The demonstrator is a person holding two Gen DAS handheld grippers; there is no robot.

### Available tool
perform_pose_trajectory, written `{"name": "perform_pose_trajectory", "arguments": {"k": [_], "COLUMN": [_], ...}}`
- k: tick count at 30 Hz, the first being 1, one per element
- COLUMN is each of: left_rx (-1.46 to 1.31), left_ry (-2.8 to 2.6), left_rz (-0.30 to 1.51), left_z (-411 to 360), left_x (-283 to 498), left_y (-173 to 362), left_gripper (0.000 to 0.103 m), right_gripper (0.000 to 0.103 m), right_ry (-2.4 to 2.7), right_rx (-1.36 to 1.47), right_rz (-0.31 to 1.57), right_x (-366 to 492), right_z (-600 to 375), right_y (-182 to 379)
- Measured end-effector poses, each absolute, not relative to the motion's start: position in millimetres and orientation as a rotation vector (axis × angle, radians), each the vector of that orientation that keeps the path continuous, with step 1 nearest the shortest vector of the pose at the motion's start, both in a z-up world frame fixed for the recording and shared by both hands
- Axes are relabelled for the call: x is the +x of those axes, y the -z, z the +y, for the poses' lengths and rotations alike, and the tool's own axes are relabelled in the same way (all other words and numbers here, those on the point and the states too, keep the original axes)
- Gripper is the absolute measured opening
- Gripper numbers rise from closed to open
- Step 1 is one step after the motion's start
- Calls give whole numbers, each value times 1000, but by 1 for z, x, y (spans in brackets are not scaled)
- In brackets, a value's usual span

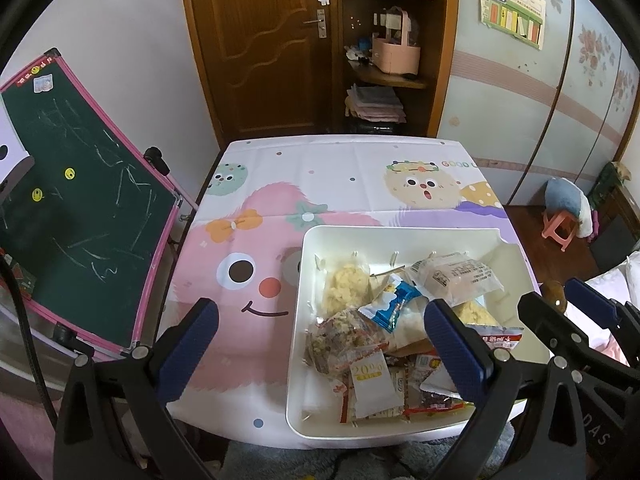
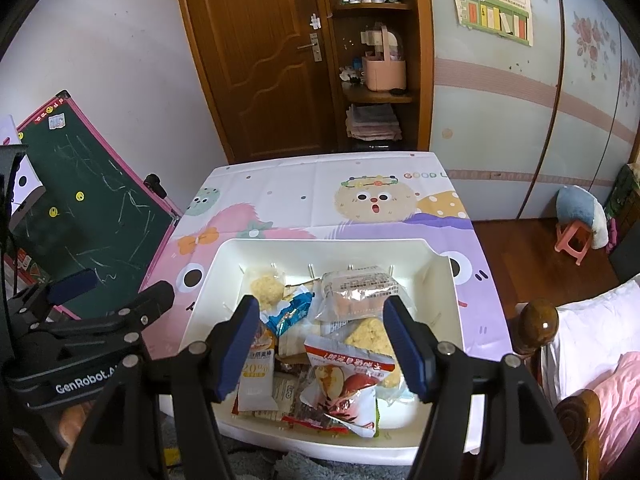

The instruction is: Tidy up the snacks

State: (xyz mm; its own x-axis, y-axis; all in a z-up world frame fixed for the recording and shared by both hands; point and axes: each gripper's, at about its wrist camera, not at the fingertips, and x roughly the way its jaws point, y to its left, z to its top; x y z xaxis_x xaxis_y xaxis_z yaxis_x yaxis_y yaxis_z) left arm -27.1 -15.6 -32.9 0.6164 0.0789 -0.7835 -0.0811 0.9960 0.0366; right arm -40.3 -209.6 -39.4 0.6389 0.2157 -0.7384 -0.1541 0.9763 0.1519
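A white plastic bin (image 1: 340, 236) (image 2: 320, 245) sits at the near right of the table and holds several wrapped snacks: a blue-and-white packet (image 1: 394, 302) (image 2: 290, 310), a clear packet with a printed label (image 1: 460, 278) (image 2: 362, 290), yellow puffed-rice cakes (image 1: 346, 284) (image 2: 266, 288), a white "20%" packet (image 1: 374, 388) (image 2: 256, 376) and a red apple-print bag (image 2: 344, 388). My left gripper (image 1: 324, 344) is open and empty, above the bin's left edge. My right gripper (image 2: 322, 344) is open and empty, above the snack pile; it also shows in the left wrist view (image 1: 560, 300).
The table wears a cartoon tablecloth (image 1: 320, 176). A green chalkboard with a pink frame (image 1: 80, 200) leans at the left. A wooden door (image 1: 260, 40) and corner shelves (image 1: 392, 76) stand behind. A bedpost (image 2: 538, 324) and a pink stool (image 2: 572, 240) are at the right.
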Motion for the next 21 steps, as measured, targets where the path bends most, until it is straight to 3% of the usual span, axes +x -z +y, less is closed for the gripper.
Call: {"name": "perform_pose_trajectory", "arguments": {"k": [21], "left_rx": [-10], "left_ry": [-92], "left_rz": [907], "left_z": [-14], "left_x": [-26], "left_y": [34], "left_gripper": [102], "right_gripper": [65], "right_ry": [-198], "right_rx": [81], "right_rz": [868], "right_x": [-42], "right_z": [-209], "right_y": [46]}}
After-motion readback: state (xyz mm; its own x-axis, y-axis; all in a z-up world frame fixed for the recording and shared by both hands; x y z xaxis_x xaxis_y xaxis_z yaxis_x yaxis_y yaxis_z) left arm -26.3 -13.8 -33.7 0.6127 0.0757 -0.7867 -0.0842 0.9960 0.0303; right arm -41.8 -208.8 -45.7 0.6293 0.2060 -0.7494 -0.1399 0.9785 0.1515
